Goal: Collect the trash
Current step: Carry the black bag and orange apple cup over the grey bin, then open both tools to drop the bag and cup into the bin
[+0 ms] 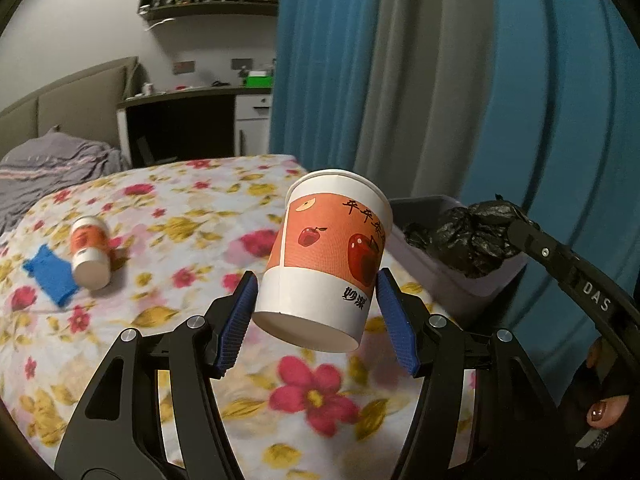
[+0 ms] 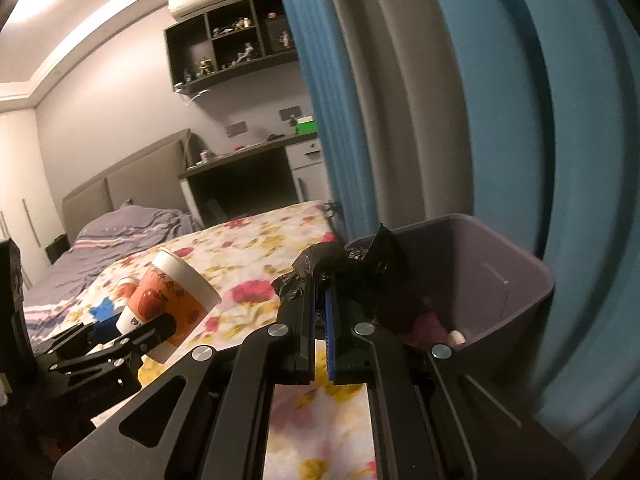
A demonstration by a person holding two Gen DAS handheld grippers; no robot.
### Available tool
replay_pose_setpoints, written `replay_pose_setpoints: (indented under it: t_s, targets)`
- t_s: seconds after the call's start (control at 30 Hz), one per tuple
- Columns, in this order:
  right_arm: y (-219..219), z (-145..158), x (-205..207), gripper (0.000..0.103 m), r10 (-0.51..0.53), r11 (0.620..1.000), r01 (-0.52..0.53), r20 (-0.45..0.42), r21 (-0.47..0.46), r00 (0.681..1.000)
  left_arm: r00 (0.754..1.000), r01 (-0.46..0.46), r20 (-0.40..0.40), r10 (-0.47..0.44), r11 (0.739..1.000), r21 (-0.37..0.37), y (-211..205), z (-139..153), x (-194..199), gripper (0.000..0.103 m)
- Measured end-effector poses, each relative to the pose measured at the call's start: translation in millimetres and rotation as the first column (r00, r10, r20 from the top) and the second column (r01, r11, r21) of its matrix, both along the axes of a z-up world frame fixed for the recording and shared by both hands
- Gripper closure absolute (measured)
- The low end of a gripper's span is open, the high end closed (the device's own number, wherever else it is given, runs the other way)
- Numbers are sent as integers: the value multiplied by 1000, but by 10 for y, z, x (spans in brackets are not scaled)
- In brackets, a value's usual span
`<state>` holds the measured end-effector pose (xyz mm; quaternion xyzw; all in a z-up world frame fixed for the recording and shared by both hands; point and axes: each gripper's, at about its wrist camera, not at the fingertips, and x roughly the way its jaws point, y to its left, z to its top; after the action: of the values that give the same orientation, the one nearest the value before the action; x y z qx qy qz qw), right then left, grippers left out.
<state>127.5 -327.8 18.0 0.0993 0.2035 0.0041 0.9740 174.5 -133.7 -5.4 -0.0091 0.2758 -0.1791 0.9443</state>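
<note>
Blue ribbed pads of the left gripper [image 1: 316,312] clamp a paper cup [image 1: 326,258] near its base, jaws held wide by it. The cup is printed orange with apples, tilts its rim away from the camera, and hangs above the floral bedspread [image 1: 168,216]. The right gripper [image 2: 320,320] has its jaws nearly together, pinching a crumpled black bag [image 2: 348,268] at the rim of the purple bin [image 2: 516,276]. The bag hangs partly over the bin's near edge. Inside the bin lie a dark reddish lump and a small pale item, too dim to identify. A second cup [image 1: 90,254] lies on its side on the bedspread, touching a blue cloth [image 1: 50,274].
</note>
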Motion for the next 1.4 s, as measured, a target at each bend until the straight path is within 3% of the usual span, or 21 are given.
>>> replay_pose_setpoints:
  t_s: [0.5, 1.27, 1.37, 1.4]
  targets:
    - [-568, -89, 323, 98, -115, 993, 114, -34, -35, 993, 979, 202, 13, -202, 974, -106, -838, 85, 372, 43]
    - [-821, -488, 629, 98, -146, 989, 145, -180, -20, 973, 926, 303, -154, -345, 921, -245, -1375, -286, 908, 43]
    - [-830, -534, 635, 94, -145, 990, 142, -196, -28, 970, 911, 305, -193, -365, 909, -283, -1419, -348, 984, 43]
    - [-839, -552, 629, 85, -146, 989, 143, -198, -34, 969, 907, 305, -202, -369, 908, -288, -1433, -365, 997, 43]
